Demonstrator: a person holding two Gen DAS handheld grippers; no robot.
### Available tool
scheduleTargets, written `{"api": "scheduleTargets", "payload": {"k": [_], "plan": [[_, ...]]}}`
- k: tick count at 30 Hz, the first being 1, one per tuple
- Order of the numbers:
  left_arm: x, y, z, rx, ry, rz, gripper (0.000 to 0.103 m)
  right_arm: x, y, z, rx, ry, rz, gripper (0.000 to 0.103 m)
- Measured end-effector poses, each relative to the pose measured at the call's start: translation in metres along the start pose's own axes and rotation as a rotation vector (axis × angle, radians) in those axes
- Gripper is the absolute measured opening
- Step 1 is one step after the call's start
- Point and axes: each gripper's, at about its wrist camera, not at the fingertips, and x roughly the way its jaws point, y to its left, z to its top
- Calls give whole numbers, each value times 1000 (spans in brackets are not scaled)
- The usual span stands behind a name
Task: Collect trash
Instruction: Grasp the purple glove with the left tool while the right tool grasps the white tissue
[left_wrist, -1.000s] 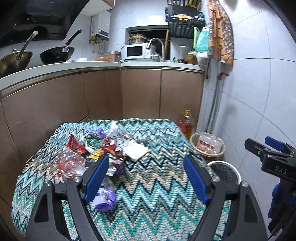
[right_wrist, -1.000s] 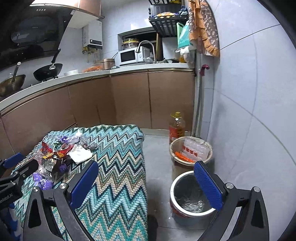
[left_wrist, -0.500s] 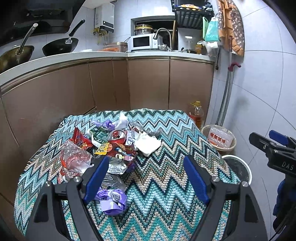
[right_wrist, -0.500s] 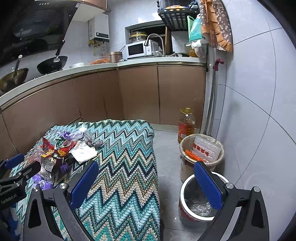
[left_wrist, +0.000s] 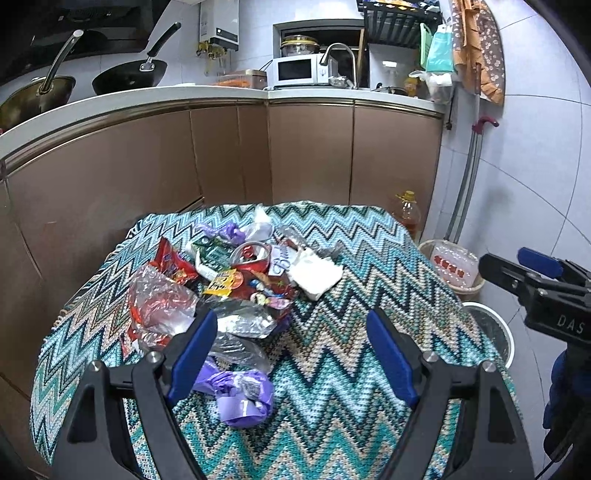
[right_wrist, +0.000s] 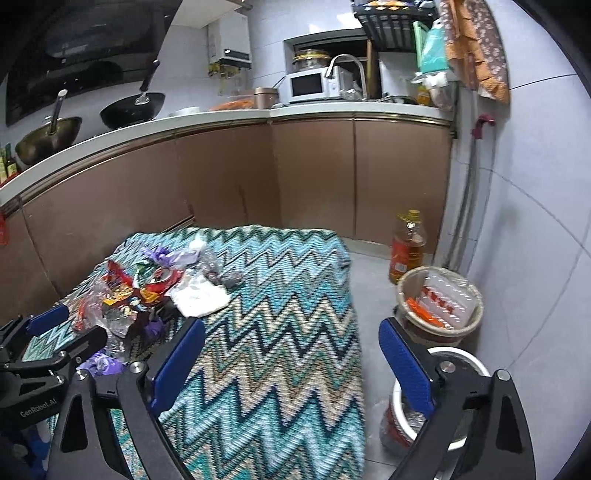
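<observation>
A pile of trash lies on the zigzag-patterned table cloth (left_wrist: 332, 369): a clear crinkled wrapper (left_wrist: 159, 306), a red can (left_wrist: 251, 258), a white napkin (left_wrist: 314, 273) and a purple bag (left_wrist: 240, 395) nearest me. My left gripper (left_wrist: 291, 343) hangs open just before the pile, its left finger over the wrapper's edge, nothing between the jaws. My right gripper (right_wrist: 291, 354) is over the cloth's right side; its jaws are closing slightly with nothing between them. It shows at the right edge of the left wrist view (left_wrist: 508, 264). The pile (right_wrist: 147, 291) lies to its left.
On the floor right of the table stand a white lined bin (right_wrist: 461, 354), a wicker basket (right_wrist: 472, 321) holding a plastic box, and an oil bottle (right_wrist: 406, 247). Brown cabinets and a counter with woks run behind. A tiled wall closes the right side.
Both grippers have come nearer the table and lower, so the pile looks larger. The right wrist view has swung left toward the cloth, and its jaws stand a little narrower.
</observation>
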Motion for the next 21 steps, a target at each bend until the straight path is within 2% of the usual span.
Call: {"api": "scheduleTargets", "payload": {"k": [7,12,16,21], "plan": [[5,17,-10,-15,35,21,82,30,22,-1,-30,83,131,72],[0,47,-28,-68,78,11,81,54,46,-4,-60,175,286,58],[-4,70,-47,-125,133,-18,81,73,69,-11,-96,253,409,54],[1,82,-56,-164,165,-63,81,88,90,-14,-137,283,471,54]]}}
